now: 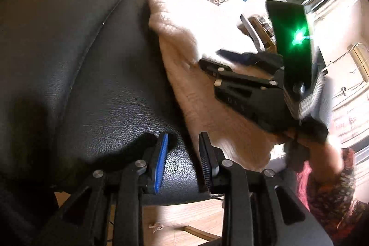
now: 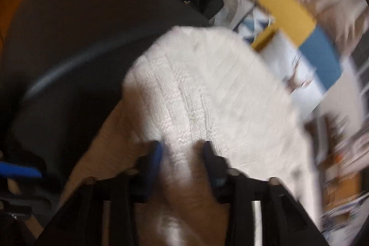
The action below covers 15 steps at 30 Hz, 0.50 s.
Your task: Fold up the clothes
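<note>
Right wrist view showed the right gripper (image 2: 182, 153) pinching the white sweater (image 2: 207, 89) between its fingers, likely mid-fold; the left gripper (image 1: 182, 160) gaped empty over the black seat (image 1: 80, 50).

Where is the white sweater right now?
The white sweater lies on the black leather seat, right of centre in the left wrist view, under the right gripper.

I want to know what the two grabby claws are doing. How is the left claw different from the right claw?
The left gripper has nothing between its fingers, only the black leather seat beyond them; the right gripper has the white knitted sweater bunched between its fingers. The left gripper sits beside the sweater, off its edge; the right gripper is on top of it. Both have black arms and blue finger pads.
</note>
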Motion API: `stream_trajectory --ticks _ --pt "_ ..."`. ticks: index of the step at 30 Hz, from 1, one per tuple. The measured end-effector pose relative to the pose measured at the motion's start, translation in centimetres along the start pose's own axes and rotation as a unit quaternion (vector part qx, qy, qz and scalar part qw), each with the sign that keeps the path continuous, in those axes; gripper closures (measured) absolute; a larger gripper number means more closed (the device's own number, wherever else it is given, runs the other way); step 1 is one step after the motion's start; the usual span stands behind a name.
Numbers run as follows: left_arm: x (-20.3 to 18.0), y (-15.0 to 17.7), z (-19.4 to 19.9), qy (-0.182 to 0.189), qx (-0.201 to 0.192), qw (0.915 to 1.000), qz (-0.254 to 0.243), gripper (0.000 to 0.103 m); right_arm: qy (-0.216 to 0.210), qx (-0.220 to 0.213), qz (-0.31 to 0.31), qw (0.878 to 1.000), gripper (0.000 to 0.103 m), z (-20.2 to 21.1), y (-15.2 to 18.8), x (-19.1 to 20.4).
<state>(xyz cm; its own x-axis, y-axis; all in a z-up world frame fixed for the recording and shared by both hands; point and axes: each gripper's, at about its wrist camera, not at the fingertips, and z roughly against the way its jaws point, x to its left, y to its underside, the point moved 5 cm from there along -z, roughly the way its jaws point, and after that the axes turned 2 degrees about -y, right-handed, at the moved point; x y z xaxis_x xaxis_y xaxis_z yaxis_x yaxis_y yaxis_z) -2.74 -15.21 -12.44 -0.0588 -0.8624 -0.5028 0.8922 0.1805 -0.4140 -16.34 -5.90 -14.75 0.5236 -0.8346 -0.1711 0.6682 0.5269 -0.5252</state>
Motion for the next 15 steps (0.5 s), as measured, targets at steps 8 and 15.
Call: stream_trajectory --ticks 8,15 --pt "-0.4 0.2 -0.4 0.003 0.009 0.9999 -0.011 0.074 -0.033 -0.102 -0.220 0.970 0.097 7.3 2.3 -11.7" --pt "-4.2 0.9 -1.4 0.022 0.031 0.9967 -0.071 0.074 0.050 -0.065 -0.285 0.955 0.097 5.7 7.9 -18.9"
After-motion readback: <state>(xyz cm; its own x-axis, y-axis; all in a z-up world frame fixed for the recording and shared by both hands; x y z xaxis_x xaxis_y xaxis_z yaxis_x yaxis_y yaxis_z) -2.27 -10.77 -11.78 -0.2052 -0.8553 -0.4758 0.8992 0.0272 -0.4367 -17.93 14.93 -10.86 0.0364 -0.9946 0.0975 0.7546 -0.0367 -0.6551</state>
